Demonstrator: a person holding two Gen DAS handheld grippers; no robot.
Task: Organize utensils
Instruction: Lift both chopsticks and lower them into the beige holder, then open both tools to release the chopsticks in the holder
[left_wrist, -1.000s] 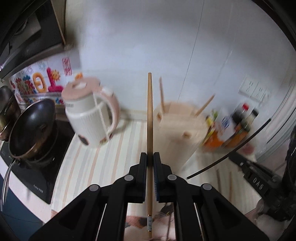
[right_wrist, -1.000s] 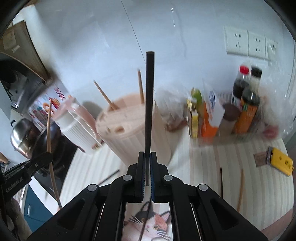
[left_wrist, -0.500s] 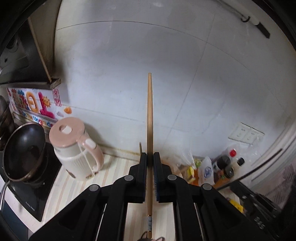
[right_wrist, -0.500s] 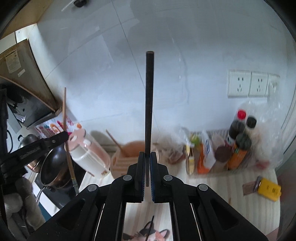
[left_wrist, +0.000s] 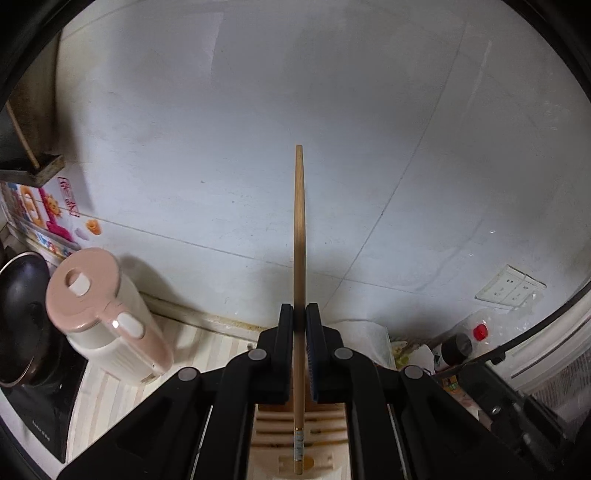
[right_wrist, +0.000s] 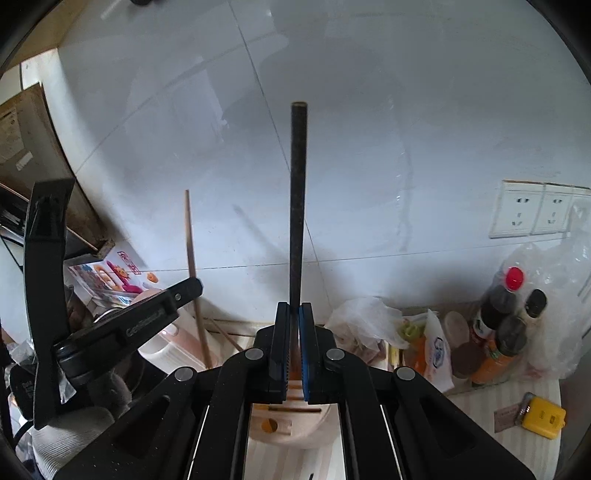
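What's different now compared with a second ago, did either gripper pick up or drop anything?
Nothing was picked up or dropped. Both grippers rose: the utensil holder slid from ahead of them to below the jaws, and more wall shows. The left gripper stays shut on the wooden chopstick, the right gripper on the black chopstick.

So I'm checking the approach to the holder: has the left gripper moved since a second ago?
Yes. The left gripper has moved over the utensil holder, which showed ahead beside the kettle and now sits beneath its fingers.
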